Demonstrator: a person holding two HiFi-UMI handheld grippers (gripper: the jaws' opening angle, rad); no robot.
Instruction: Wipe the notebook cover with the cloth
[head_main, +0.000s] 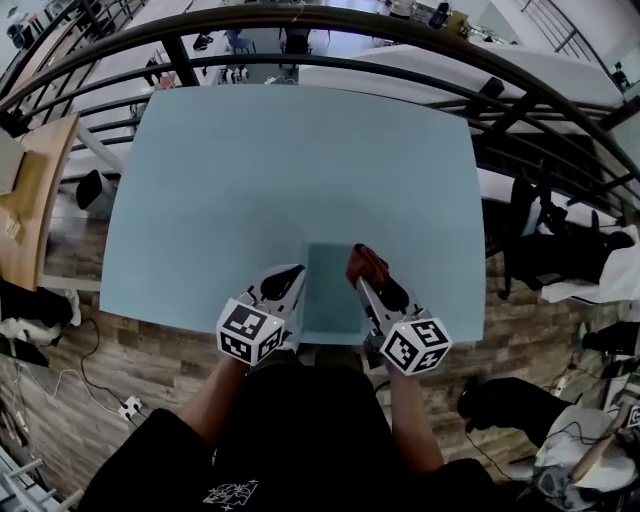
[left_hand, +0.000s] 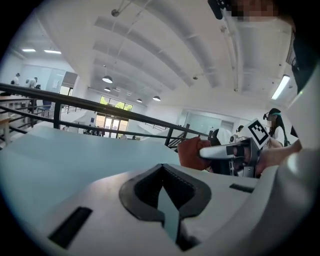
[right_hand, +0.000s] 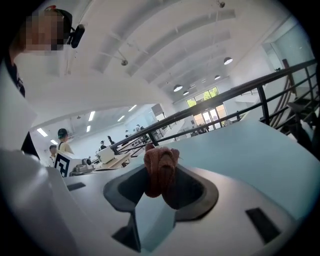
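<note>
At notebook (head_main: 330, 300) edge, cloth (head_main: 366, 262) in right gripper (head_main: 362, 280)

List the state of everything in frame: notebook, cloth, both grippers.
notebook: looks closed, lying flat at the near edge of the table.
cloth: bunched up, gripped, at the notebook's right edge.
right gripper: shut on the cloth.
left gripper: at the notebook's left edge, jaws almost together with a thin blue sliver between them; cannot tell if it grips anything.
</note>
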